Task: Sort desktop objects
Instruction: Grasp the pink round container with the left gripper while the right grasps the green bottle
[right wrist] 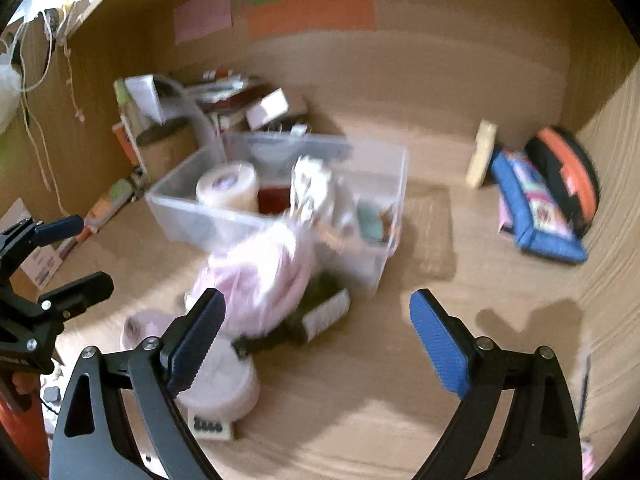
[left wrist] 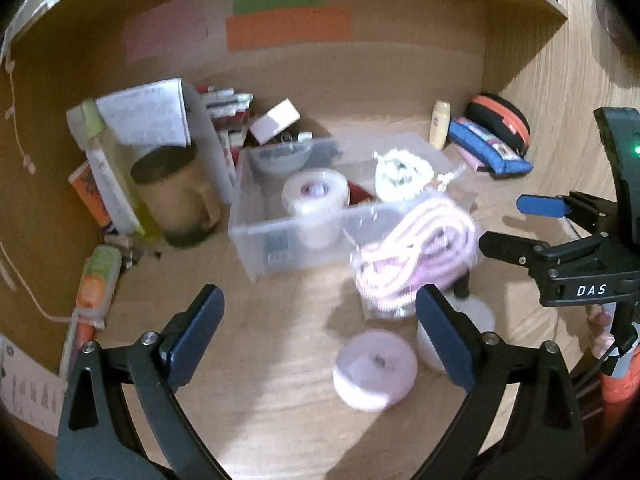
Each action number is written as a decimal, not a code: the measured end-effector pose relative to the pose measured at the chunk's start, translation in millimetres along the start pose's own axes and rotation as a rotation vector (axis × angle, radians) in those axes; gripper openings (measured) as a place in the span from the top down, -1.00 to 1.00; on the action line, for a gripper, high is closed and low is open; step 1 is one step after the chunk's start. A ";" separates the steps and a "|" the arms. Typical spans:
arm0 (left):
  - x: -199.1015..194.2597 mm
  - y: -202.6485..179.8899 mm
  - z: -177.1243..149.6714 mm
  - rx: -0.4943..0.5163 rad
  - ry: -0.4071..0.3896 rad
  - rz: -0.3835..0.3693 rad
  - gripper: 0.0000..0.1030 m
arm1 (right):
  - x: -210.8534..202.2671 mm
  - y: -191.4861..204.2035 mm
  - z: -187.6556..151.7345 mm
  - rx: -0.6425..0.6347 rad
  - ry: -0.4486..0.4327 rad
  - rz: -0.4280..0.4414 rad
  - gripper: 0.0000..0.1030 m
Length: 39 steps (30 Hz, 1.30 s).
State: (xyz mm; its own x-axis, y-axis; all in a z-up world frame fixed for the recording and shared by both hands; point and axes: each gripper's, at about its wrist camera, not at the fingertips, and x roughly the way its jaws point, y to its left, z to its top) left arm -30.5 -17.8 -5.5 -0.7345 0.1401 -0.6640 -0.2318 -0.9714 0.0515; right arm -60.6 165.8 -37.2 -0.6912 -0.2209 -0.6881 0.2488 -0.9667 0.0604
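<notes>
Both claws are seen spread wide and empty: left gripper hangs over the near desk, right gripper likewise, nothing between the jaws of either. Just beyond the left gripper, a pink tape roll lies flat on the wooden desk; a paler roll sits just right of it, partly hidden by the right finger. A small stamped block is seen near the rolls in the right view.

Next out, a bagged pink coiled cable leans against the near right corner of the clear plastic bin, apparently resting on a dark comb-like item. Frames are motion-blurred, so the contact is not certain.

Judged step: picking a loose item for the bin. The pink roll looks easiest for the left gripper; it should be straddled across its width, closed on squarely, lifted clear of the bin wall, then dropped in open space beside the white tape roll and white bundle already inside.

Obstacles: the cable bag overhangs the bin's near edge and may be snagged; the two grippers are near each other and could collide.

Farther: a tan mug and stacked books far left, a yellow bottle, blue pouch and black-orange case far right, coloured notes on the back panel.
</notes>
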 end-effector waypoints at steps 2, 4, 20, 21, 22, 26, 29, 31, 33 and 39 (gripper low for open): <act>0.9 0.2 -9.2 -0.005 0.015 -0.001 -0.89 | 7.1 3.1 -9.0 -0.009 0.031 0.018 -0.80; 1.4 0.4 -17.7 -0.015 0.029 -0.007 -0.89 | 16.1 7.5 -15.5 -0.014 0.064 0.025 -0.80; 19.7 -17.2 -52.1 -0.021 0.127 -0.073 -0.89 | 32.4 -33.6 -34.3 0.099 0.148 -0.029 -0.80; 22.2 -17.4 -53.6 -0.025 0.137 -0.076 -0.89 | 32.6 -38.1 -36.4 0.106 0.154 -0.036 -0.80; 24.5 -17.5 -54.6 -0.030 0.144 -0.080 -0.89 | 32.7 -41.3 -38.0 0.114 0.157 -0.040 -0.80; 30.6 -17.9 -58.2 -0.039 0.162 -0.067 -0.89 | 33.5 -50.4 -39.6 0.142 0.167 -0.024 -0.80; 34.9 -17.1 -59.1 -0.045 0.168 -0.048 -0.89 | 37.2 -43.4 -34.5 0.122 0.169 -0.011 -0.80; 37.3 -16.8 -59.1 -0.050 0.170 -0.045 -0.89 | 40.9 -35.7 -30.9 0.092 0.166 -0.019 -0.77; 39.4 -16.5 -59.0 -0.053 0.170 -0.042 -0.89 | 48.3 -28.2 -26.3 0.057 0.172 -0.025 -0.75; 43.6 -14.7 -58.4 -0.070 0.159 -0.039 -0.89 | 67.1 -23.5 -19.9 0.029 0.210 -0.013 -0.53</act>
State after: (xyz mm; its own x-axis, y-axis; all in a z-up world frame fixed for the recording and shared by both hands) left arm -21.9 -8.6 -78.8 -0.6146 0.1516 -0.7741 -0.2096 -0.9775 -0.0251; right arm -99.3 176.3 -99.2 -0.5370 -0.1799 -0.8242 0.2192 -0.9732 0.0696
